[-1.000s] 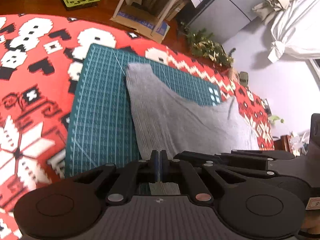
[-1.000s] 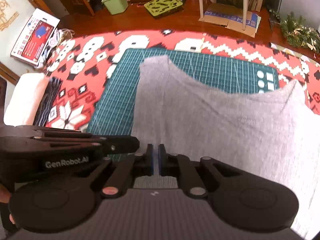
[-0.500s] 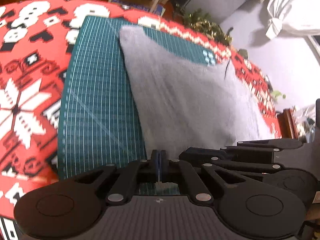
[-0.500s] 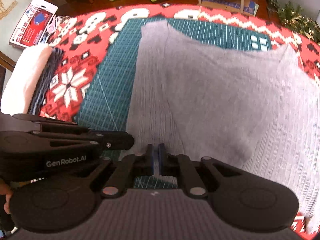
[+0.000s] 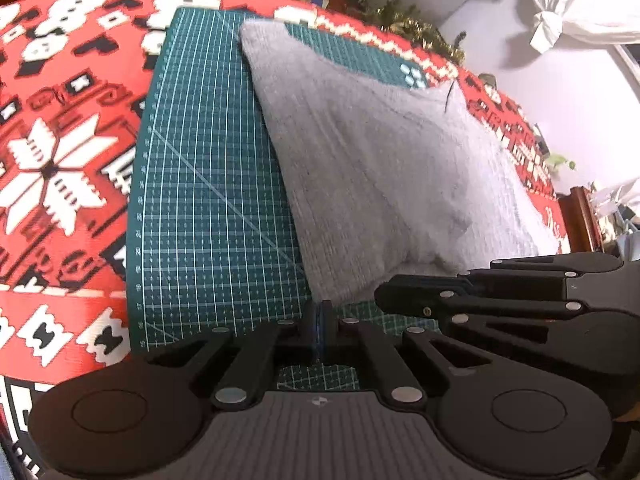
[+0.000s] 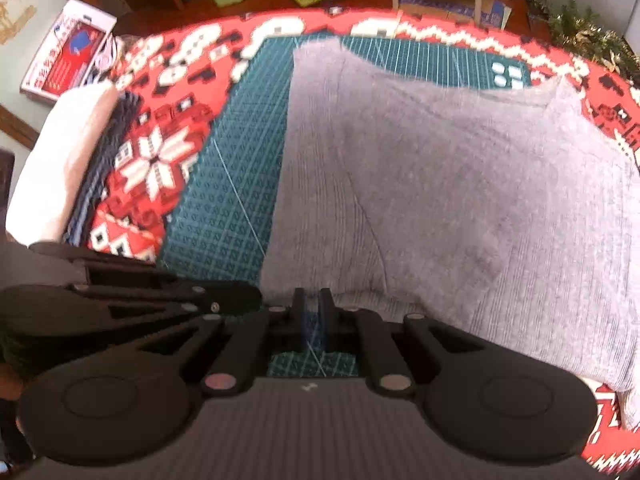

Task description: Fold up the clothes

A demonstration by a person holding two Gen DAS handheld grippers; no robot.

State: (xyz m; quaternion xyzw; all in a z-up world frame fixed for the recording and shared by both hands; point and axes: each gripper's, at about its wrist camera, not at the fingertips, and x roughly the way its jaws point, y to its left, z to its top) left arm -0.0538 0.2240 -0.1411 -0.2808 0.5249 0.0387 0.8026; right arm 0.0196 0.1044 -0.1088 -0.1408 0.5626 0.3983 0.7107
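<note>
1. Far left in the right wrist view: a soft white folded pile (image 6: 60, 160), lying on the edge of the desk.
2. Next, a red desk cover (image 5: 60, 160) with white snowflake and black block shapes, a knitted look.
3. On top of the cover, a dark green cutting mat (image 5: 208, 200), flat and smooth, ruled with thin pale grid lines.
4. Spread over the right part of the mat and onto the red cover past it: a grey knit garment (image 5: 380, 160), fuzzy with fine ribs, lying mostly flat with a soft crease across the middle. Far corner pointed, near edge reaching the fingertips of both tools.
5. Left gripper (image 5: 319, 312): black, clenched tight with the blue pads pressed together, right at the grey near edge. Cannot tell if any cloth is pinched.
6. Right gripper (image 6: 312, 312): black too, just beside the left one, let go a little, with a thin gap and green mat showing through it.
</note>
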